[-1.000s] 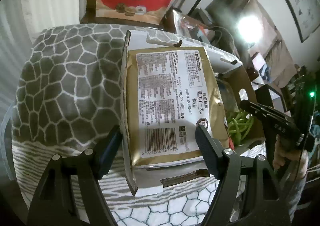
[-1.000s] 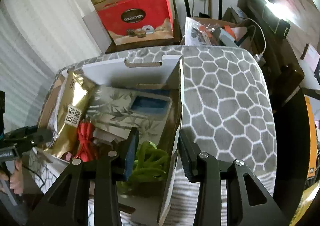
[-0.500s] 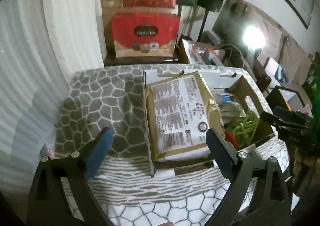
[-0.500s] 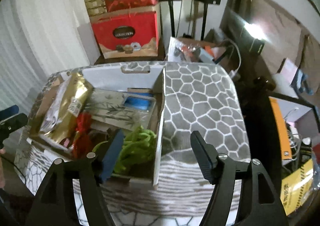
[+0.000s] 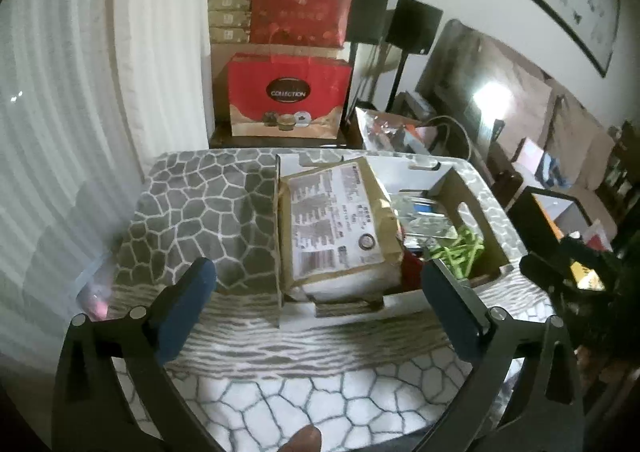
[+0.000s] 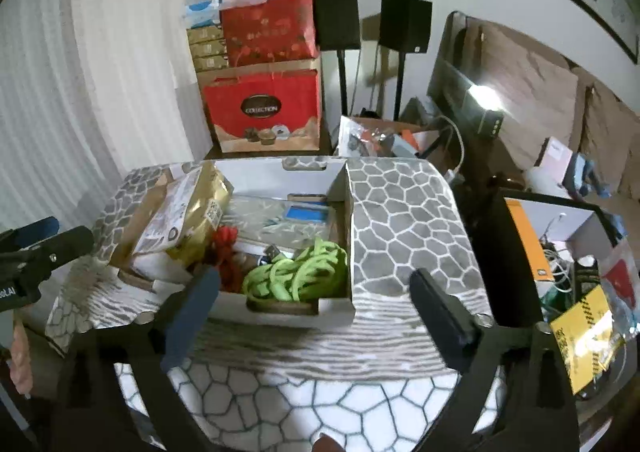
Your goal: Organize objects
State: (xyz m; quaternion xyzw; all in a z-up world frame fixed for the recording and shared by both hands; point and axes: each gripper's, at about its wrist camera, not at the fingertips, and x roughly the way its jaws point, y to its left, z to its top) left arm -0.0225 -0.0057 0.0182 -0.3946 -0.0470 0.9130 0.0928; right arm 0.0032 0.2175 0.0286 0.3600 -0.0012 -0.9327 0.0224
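Both grippers, left (image 5: 316, 292) and right (image 6: 314, 298), jaws just spread wide, empty. Cardboard box (image 6: 280, 310) packed; task looks finished, next likely withdraw.

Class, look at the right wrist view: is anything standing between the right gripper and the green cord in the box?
Only the box's low front wall. The green cord lies just behind it, uncovered from above. The right gripper has just been opening its jaws, with nothing between them.
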